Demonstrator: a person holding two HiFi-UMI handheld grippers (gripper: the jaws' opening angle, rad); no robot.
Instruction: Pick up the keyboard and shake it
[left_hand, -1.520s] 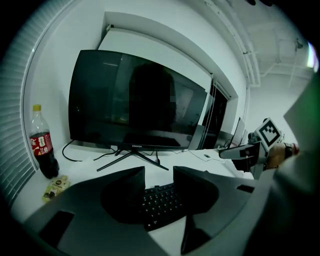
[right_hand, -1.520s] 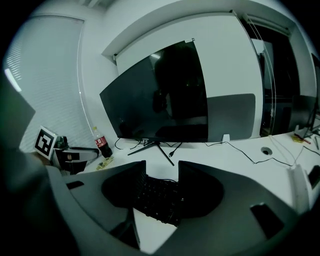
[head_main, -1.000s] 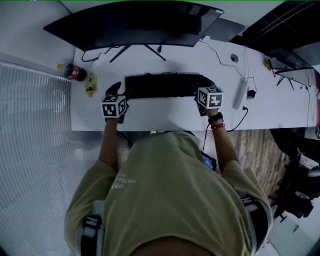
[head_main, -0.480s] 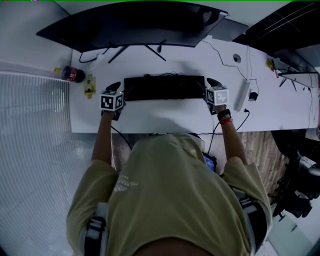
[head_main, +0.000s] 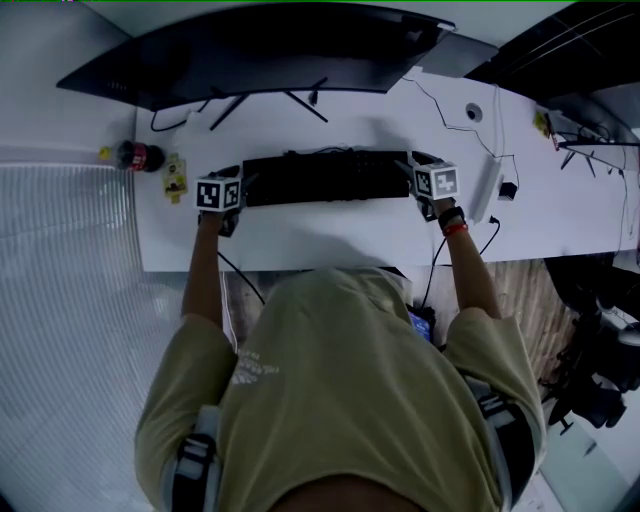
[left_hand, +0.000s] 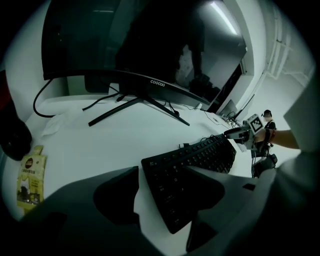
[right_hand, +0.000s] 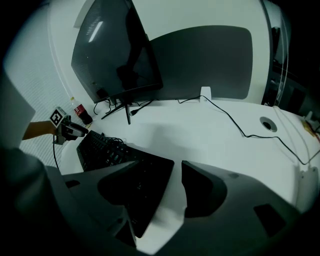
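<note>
Now both hand-held grippers have just opened round the lowered keyboard.

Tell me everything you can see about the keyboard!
The keyboard is long, flat and black, plastic by its look, with rows of dark keys. It lies flat on the white desk, in front of the monitor stand, a thin cable bunched along its back edge. Each short end sits between a gripper's open jaws: the left gripper at one end, the right gripper at the other. Both pairs have just been opening and do not squeeze it.
</note>
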